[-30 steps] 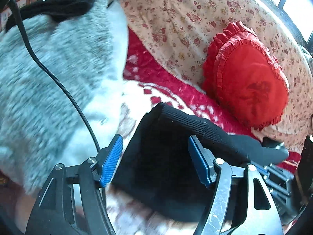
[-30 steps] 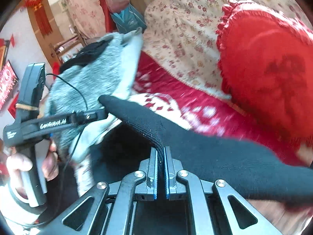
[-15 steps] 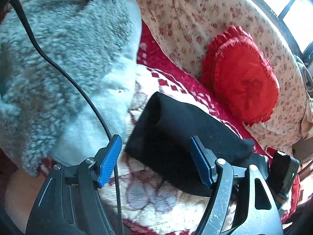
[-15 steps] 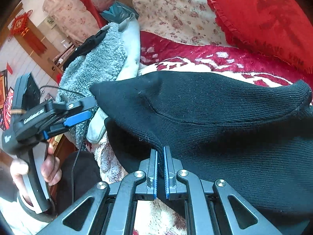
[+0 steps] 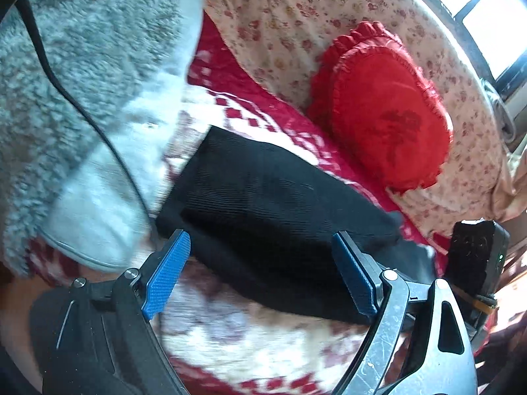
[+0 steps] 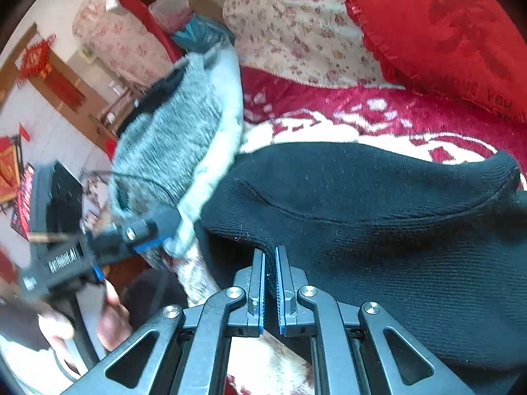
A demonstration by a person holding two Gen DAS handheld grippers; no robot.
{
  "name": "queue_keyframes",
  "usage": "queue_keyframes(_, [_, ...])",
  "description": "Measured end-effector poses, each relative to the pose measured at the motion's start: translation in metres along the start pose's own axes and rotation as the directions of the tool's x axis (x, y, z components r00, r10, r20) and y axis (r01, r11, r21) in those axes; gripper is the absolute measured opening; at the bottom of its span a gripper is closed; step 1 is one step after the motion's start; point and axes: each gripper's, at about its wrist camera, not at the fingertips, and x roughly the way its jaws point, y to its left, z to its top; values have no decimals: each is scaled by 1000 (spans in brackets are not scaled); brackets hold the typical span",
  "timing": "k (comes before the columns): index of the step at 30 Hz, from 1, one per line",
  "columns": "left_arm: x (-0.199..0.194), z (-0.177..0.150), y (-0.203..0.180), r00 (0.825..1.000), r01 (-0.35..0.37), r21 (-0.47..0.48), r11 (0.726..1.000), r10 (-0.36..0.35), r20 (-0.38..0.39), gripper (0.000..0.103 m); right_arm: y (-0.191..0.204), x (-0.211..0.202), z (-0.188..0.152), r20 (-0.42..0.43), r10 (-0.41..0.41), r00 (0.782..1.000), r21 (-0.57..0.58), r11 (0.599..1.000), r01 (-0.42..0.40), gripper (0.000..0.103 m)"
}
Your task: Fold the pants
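The black knit pants (image 5: 270, 217) lie folded over on the red and white blanket (image 5: 250, 339). My left gripper (image 5: 260, 273) is open and empty, its blue pads just above the near edge of the pants. My right gripper (image 6: 269, 263) has its jaws nearly closed on an edge of the pants (image 6: 378, 217), with a thin strip of black cloth between the pads. The left gripper also shows in the right wrist view (image 6: 131, 240), held off to the left of the pants.
A grey fleece garment (image 5: 75, 98) lies to the left, touching the pants (image 6: 174, 144). A red heart-shaped cushion (image 5: 385, 118) leans on the floral sofa back (image 5: 280, 26). A black cable (image 5: 66, 92) crosses the fleece.
The right gripper has lowered the upper layer of the pants onto the lower layer. The left gripper has stayed open and drawn back toward the near edge.
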Motion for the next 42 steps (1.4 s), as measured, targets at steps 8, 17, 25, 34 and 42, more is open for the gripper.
queue_keyframes(8, [31,22,-1,996,87,-144,986,-84,26,70,7,-6,-4,13,-1,1000,-3,1000,1,5])
queue_keyframes(17, [-4,22,11,996,-50,34,998,47,81,29,39,-11,-16,9,-16,1000,-83,996,17,5])
queue_keyframes(25, [4,22,24,986,-152,25,988,150,77,29,33,43,-37,-62,-65,996,-68,996,61,8])
queue_keyframes(34, [1,17,-15,991,-124,113,986,116,72,33,12,-30,-43,9,-86,996,-32,996,87,17])
queue_keyframes(42, [43,-7,-53,993,-114,219,969,120,-11,43,-82,-114,-92,96,-251,963,272,937,217,25])
